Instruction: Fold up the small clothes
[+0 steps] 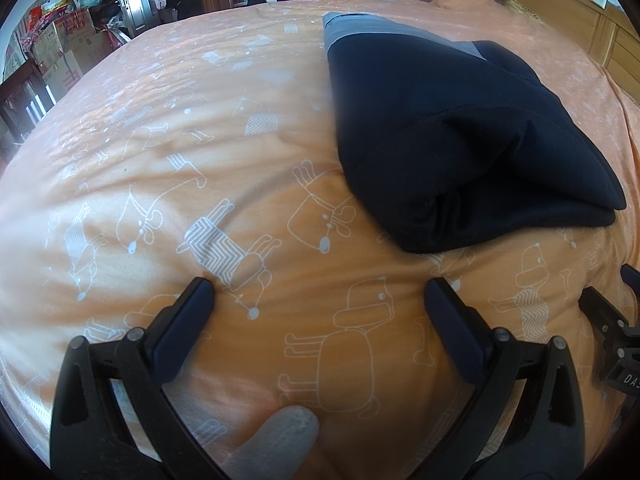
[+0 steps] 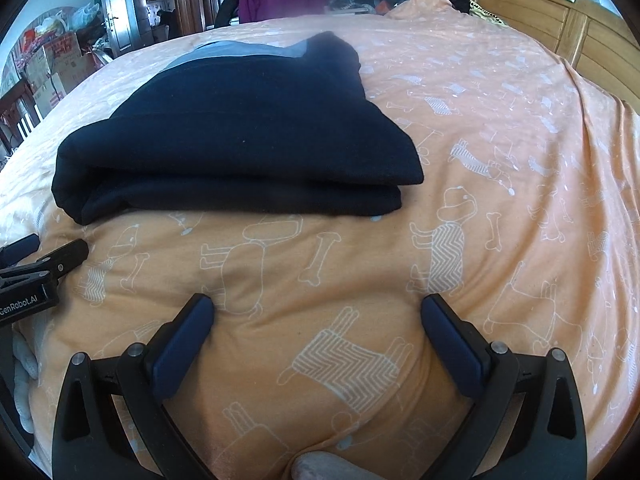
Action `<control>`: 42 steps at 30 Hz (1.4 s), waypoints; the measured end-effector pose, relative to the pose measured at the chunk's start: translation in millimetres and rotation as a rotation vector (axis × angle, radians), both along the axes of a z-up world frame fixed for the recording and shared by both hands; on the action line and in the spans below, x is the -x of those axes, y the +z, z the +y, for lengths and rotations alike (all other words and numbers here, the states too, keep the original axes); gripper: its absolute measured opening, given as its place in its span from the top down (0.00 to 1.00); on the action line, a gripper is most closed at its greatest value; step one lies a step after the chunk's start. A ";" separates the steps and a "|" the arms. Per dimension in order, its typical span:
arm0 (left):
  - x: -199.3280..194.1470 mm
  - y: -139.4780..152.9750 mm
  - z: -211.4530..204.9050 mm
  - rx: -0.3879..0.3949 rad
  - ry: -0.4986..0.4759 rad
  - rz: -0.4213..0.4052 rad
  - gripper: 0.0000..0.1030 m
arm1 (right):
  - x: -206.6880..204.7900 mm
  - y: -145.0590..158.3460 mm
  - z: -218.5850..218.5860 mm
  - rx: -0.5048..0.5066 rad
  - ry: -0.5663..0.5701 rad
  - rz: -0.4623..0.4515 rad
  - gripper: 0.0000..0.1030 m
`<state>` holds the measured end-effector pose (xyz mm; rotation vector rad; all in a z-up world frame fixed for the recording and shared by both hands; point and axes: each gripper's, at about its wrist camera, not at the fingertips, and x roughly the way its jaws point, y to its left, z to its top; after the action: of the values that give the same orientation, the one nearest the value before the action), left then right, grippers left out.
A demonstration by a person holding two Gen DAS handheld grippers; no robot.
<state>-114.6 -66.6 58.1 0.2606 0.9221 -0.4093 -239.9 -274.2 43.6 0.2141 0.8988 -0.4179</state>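
An orange duvet (image 2: 500, 128) printed with white dogs fills both views; a navy garment (image 2: 240, 132), already folded into a thick stack, lies just ahead of the right claw (image 2: 316, 308) and ahead and to the right of the left claw (image 1: 320, 292); both claws are released, holding nothing, tips resting on the duvet. The fold looks nearly finished; a good next move would be to square the loose front flap, keeping the layers from sliding.
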 end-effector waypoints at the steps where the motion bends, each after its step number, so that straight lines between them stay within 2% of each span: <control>1: -0.2 -0.1 0.1 0.001 0.000 0.000 0.00 | 0.4 -0.4 1.0 0.002 -0.001 0.000 0.00; 36: 0.2 -1.6 0.0 0.004 0.000 -0.002 0.00 | 1.7 -1.5 1.9 0.002 -0.001 -0.009 0.00; 42: 0.0 10.9 0.2 0.014 -0.018 0.031 0.00 | -0.5 3.6 0.4 -0.007 -0.003 0.011 0.00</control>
<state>-114.6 -66.5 69.0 0.2508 0.9479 -0.4375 -239.4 -273.8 47.2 0.2202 0.9109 -0.4194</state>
